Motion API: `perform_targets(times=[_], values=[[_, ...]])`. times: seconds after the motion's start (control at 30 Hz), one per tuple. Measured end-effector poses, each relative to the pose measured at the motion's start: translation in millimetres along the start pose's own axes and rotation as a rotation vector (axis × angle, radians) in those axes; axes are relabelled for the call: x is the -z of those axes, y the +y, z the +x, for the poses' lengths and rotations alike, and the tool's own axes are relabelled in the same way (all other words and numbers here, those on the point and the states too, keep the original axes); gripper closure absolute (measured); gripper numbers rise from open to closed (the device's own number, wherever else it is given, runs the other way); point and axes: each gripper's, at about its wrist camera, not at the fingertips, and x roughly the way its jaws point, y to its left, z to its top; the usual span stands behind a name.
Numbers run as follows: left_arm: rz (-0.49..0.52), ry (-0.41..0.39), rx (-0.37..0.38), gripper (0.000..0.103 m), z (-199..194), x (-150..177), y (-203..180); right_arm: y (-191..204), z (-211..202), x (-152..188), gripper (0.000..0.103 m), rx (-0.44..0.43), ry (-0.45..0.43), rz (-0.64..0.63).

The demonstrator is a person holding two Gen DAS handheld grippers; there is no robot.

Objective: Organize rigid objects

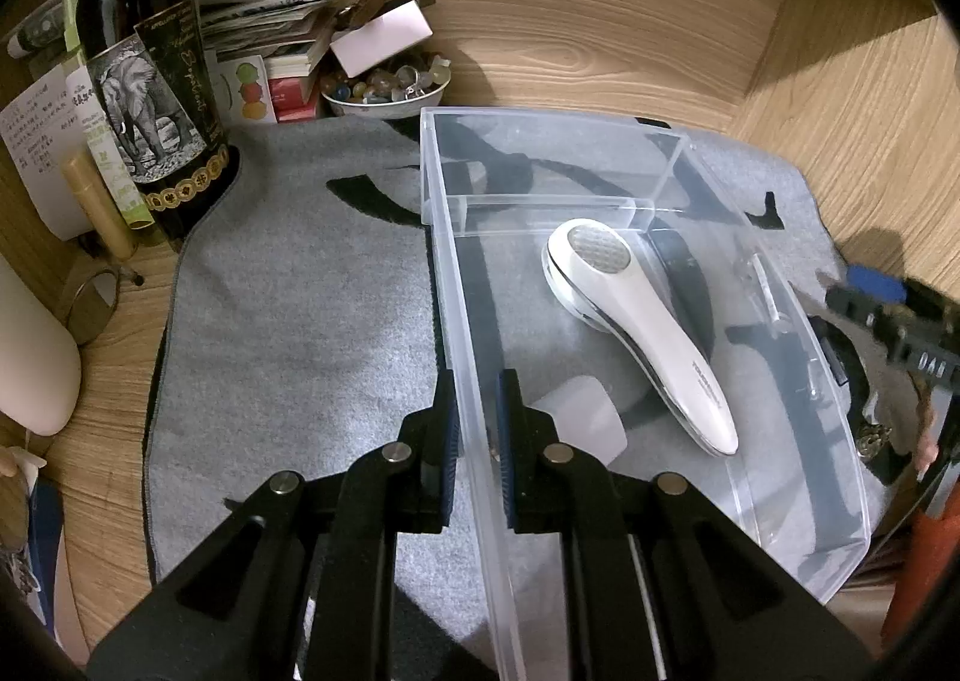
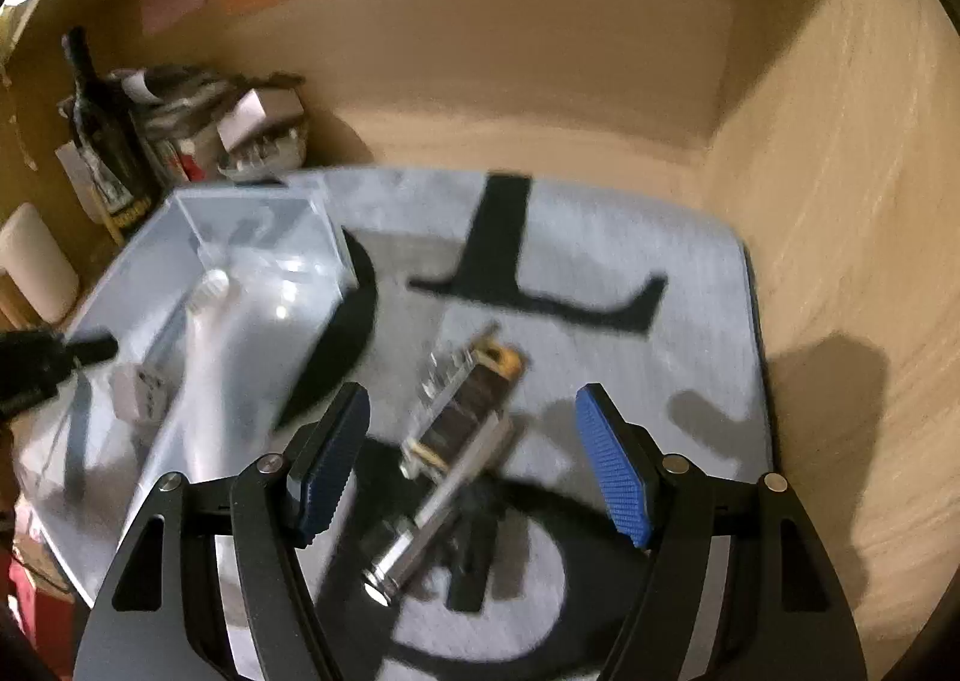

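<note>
My left hand-held gripper [image 1: 477,429] is clenched on the near left wall of the clear plastic bin [image 1: 447,285], one pad outside the wall and one inside. The bin stands on the grey mat [image 1: 300,309], which covers most of the wooden counter [image 1: 870,99].

Inside the bin, the white handheld device [image 1: 642,333] lies diagonally across the main compartment, its head against the inner divider, its handle toward the bin's near end. A small white block [image 1: 579,417] sits beside the bin's left wall, just inside my left pad. The bin's far compartment, beyond the divider, shows nothing in it.

My right hand-held gripper [image 2: 474,465] is released, jaws wide, nothing between the pads. It hangs above a long metal and clear object [image 2: 447,453] lying on the mat to the right of the bin, apart from it; motion blur hides its detail.

Left of the bin, open mat runs to a dark wine bottle [image 1: 144,99] at the mat's edge. Behind the bin's far left corner stands a bowl of beads [image 1: 387,87], with stacked papers [image 1: 264,27] beside it.
</note>
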Motion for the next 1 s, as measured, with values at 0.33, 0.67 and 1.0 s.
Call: perform_targets(times=[0.33, 0.67, 1.0], values=[[0.004, -0.006, -0.008, 0.092, 0, 1, -2, -16, 14, 37, 0.041, 0.007, 0.093, 0.037], [-0.007, -0.006, -0.003, 0.092, 0, 0, -1, -11, 14, 39, 0.087, -0.071, 0.096, 0.034], [-0.007, -0.006, -0.002, 0.092, 0, 0, -2, -8, -6, 30, 0.089, -0.044, 0.017, 0.018]])
